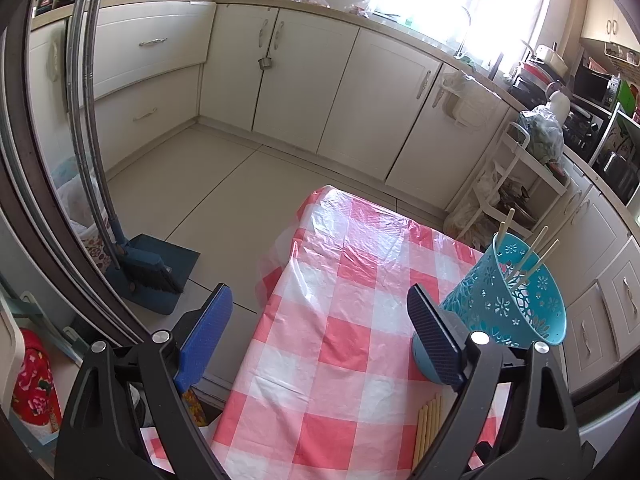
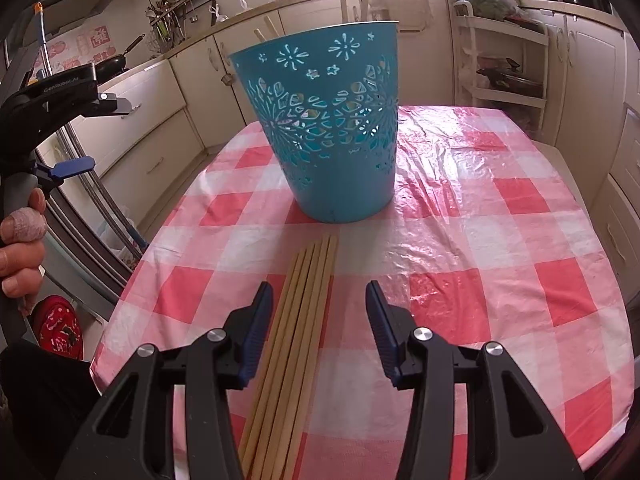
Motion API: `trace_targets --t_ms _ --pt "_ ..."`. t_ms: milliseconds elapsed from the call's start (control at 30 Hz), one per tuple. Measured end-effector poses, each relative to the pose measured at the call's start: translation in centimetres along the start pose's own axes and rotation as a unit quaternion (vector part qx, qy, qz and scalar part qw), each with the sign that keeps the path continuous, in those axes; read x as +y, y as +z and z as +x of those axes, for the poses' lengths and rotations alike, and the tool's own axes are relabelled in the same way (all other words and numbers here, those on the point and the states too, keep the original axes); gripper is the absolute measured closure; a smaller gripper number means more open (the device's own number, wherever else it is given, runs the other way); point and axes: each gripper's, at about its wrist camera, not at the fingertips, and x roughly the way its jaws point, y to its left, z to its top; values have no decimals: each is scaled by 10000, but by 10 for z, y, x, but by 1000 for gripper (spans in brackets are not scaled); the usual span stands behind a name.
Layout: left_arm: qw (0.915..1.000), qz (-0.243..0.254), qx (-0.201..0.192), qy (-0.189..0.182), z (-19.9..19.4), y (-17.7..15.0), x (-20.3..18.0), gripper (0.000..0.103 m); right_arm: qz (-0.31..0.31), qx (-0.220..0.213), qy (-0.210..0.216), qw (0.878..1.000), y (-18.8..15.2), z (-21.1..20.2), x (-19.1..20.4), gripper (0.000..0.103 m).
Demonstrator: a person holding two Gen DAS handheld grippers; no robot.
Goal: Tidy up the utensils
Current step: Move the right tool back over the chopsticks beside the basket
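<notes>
A teal perforated holder [image 2: 332, 128] stands upright on the red-and-white checked table [image 2: 500, 240] with several wooden chopsticks standing in it. It also shows in the left wrist view [image 1: 516, 300]. A bundle of several wooden chopsticks [image 2: 296, 320] lies flat in front of the holder. My right gripper [image 2: 320, 312] is open just above the table, and the bundle lies between its jaws, nearer the left finger. My left gripper [image 1: 320, 320] is open and empty over the table's left edge, its right finger beside the holder. The bundle's ends [image 1: 430, 428] show under it.
Cream kitchen cabinets [image 1: 304, 92] run round the room. A blue dustpan and broom [image 1: 156, 268] lean at the left on the tiled floor. A white trolley [image 1: 516, 184] stands behind the table. The left gripper and a hand [image 2: 24, 236] show at the left of the right wrist view.
</notes>
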Motion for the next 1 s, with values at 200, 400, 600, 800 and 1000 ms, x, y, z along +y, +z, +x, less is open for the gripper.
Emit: trace_targets --t_ms 200,400,600,800,1000 --pt "10000 28 21 9 0 -2 -2 18 29 32 -1 10000 -1 2 -2 56" --pt "10000 71 60 25 3 -3 -3 18 67 64 -3 10000 -1 3 -4 56" --pt "9999 103 97 37 4 -3 -4 18 85 100 -8 9999 -2 5 -5 56" --pt "9998 127 125 42 6 -3 -5 18 90 101 -10 9999 -2 5 -5 56" --pt "9998 126 130 40 6 -3 -5 18 91 112 -8 9999 -3 6 -6 56"
